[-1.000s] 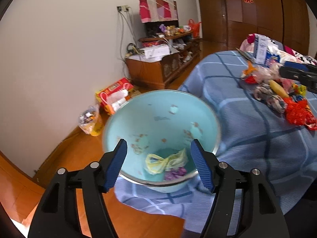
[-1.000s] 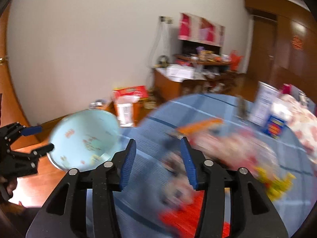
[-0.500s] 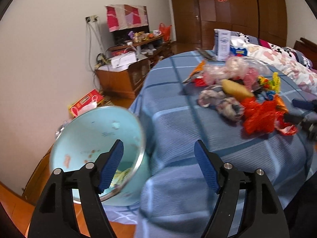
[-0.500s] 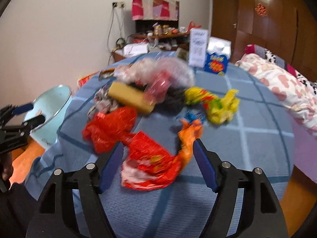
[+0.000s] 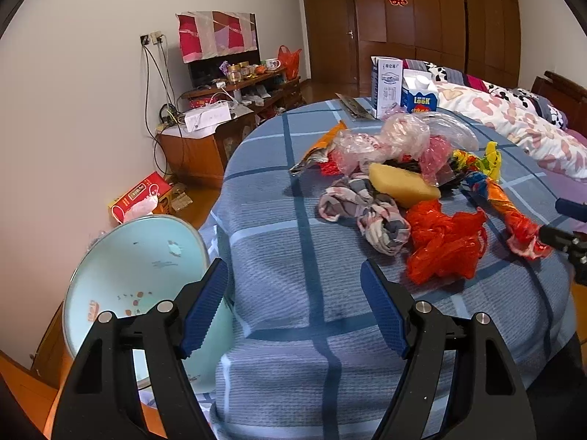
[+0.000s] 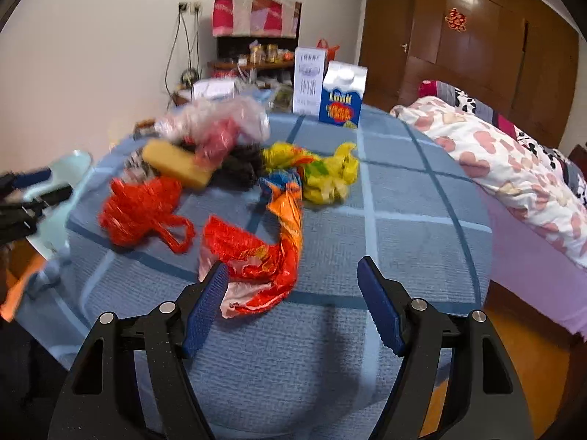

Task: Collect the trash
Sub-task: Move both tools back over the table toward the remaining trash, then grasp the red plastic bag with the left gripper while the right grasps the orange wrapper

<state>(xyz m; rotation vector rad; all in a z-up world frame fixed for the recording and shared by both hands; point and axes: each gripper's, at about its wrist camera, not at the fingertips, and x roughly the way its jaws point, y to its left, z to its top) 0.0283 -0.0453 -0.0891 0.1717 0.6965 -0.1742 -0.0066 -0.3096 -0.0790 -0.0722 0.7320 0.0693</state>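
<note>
Blue tablecloth (image 6: 403, 190) bare beside wrapper (image 6: 264, 253)

Surface (image 5: 293, 293): round, under a blue checked cloth. On it: red plastic bag (image 5: 445, 245), orange-red wrapper (image 6: 268, 253), yellow sponge (image 5: 401, 185), patterned rag (image 5: 367, 209), clear plastic bags (image 5: 396, 137), yellow wrapper (image 6: 323, 172), two upright cartons (image 5: 385, 88).

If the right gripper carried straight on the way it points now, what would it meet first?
Most likely the red-orange wrapper lying on the tablecloth just ahead of the open right gripper, nearer its left finger; depth is hard to judge.
</note>
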